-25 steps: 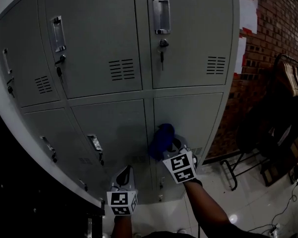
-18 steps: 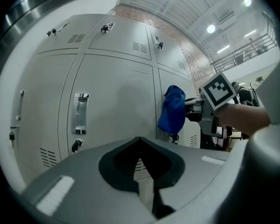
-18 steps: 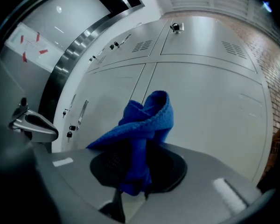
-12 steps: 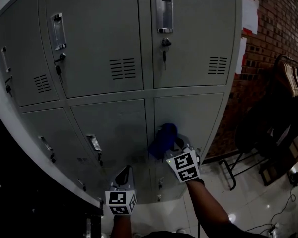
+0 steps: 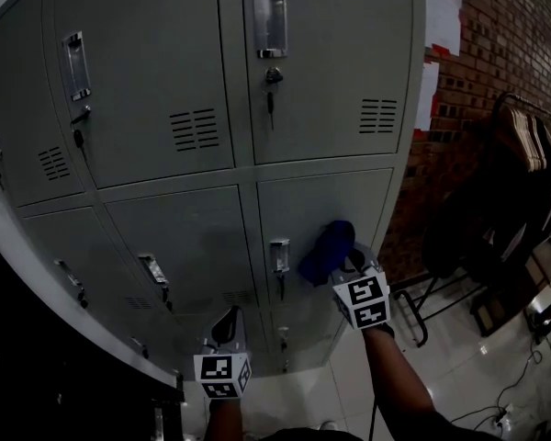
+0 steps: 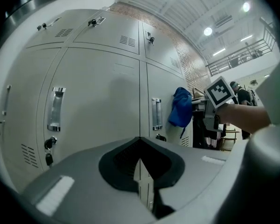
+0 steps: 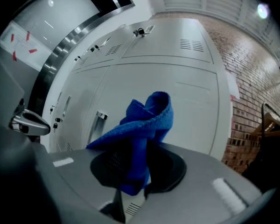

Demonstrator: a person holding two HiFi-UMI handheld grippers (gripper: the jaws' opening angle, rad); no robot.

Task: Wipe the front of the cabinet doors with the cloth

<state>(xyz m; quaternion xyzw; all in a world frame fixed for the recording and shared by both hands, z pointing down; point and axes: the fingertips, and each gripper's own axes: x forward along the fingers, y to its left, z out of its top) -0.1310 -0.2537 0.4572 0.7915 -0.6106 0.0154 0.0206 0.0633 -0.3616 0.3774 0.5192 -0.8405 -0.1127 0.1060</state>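
A grey metal locker cabinet (image 5: 193, 62) fills the head view, with two rows of doors. My right gripper (image 5: 347, 263) is shut on a bunched blue cloth (image 5: 329, 250), which is held against the lower right door (image 5: 349, 200), to the right of its handle (image 5: 279, 255). In the right gripper view the cloth (image 7: 147, 125) stands up from the jaws of my right gripper (image 7: 130, 186) before the pale door (image 7: 186, 106). My left gripper (image 5: 226, 327) hangs low by the lower middle door, shut and empty (image 6: 140, 171). From its view the cloth (image 6: 180, 107) shows at right.
A brick wall (image 5: 477, 53) with white papers (image 5: 441, 12) joins the cabinet's right side. Dark racks and chair frames (image 5: 514, 200) stand on the glossy tiled floor (image 5: 459, 375) at right. Keys hang from the upper door locks (image 5: 270, 81).
My right gripper has carried the cloth to the right across the lower right door, uncovering its handle. The head view has swung a little. The left gripper has hardly moved.
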